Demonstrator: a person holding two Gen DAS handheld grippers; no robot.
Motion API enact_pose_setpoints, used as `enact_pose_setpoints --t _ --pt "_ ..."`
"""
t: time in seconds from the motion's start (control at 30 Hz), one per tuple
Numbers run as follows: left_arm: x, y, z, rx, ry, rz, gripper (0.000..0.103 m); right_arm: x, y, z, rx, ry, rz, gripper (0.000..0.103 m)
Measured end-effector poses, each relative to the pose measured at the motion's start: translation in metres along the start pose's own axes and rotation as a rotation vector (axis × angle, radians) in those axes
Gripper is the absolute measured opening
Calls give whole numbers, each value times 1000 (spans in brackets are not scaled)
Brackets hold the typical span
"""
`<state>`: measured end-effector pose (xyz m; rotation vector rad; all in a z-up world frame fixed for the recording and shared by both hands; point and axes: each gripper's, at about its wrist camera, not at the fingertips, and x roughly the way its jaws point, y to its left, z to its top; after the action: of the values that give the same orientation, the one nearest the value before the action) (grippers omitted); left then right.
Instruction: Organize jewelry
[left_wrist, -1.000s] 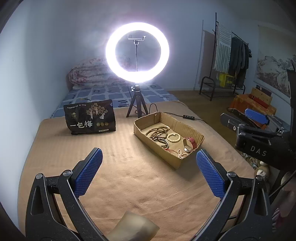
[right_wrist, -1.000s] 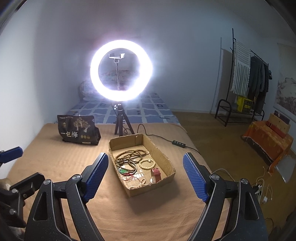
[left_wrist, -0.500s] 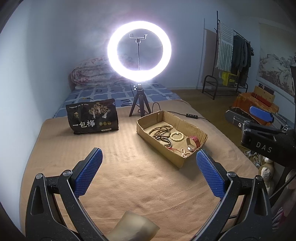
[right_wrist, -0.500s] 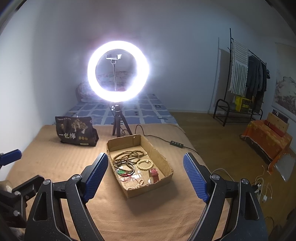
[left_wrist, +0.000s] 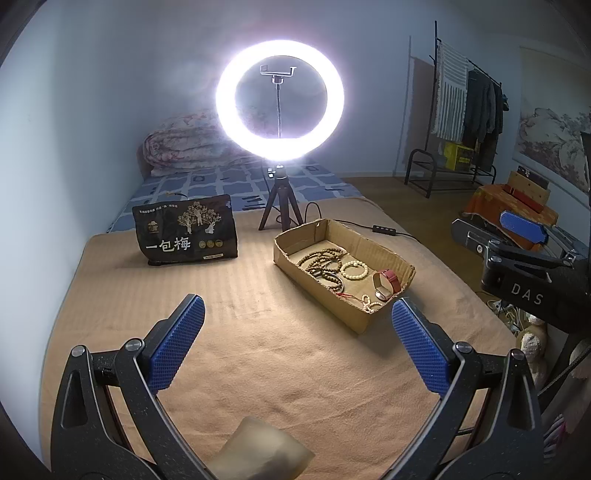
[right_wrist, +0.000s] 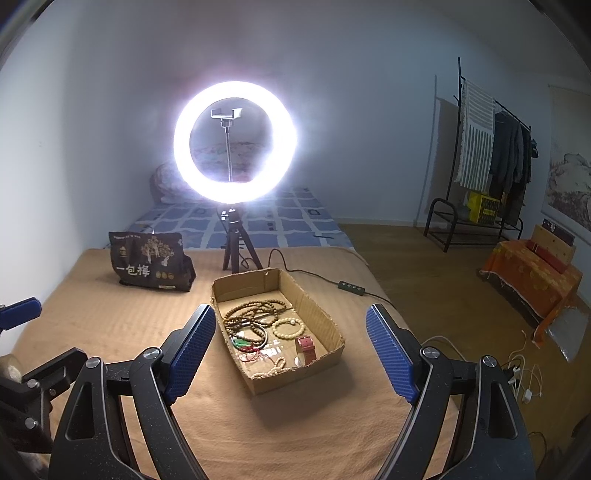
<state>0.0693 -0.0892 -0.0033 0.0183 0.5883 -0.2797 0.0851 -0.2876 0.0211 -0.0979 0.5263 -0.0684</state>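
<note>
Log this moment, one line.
left gripper open, empty | right gripper open, empty | jewelry in cardboard box | no contact

Lit ring light (left_wrist: 279, 99) on tripod, dark snack bag (left_wrist: 185, 235) beside, clothes rack (right_wrist: 491, 155) behind

box (right_wrist: 325, 325): matt corrugated cardboard | blanket (left_wrist: 258, 350): ribbed tan cloth | snack bag (left_wrist: 184, 236): glossy black plastic

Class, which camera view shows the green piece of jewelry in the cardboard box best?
The right wrist view: it looks down into the cardboard box, so the green piece shows clearly beside the dark bead bracelets. In the left wrist view the box is seen at a lower angle, and no green piece can be made out there.
</note>
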Motion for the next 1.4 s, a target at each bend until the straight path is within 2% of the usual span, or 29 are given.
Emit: enact_pose_setpoints --t 1.27,1.4 --pt "-4 -4 1 16 -10 3 103 2 5 -5 -27 19 2 84" --pt "-5 -5 2 46 -32 14 103 2 3 -5 -32 21 5 84"
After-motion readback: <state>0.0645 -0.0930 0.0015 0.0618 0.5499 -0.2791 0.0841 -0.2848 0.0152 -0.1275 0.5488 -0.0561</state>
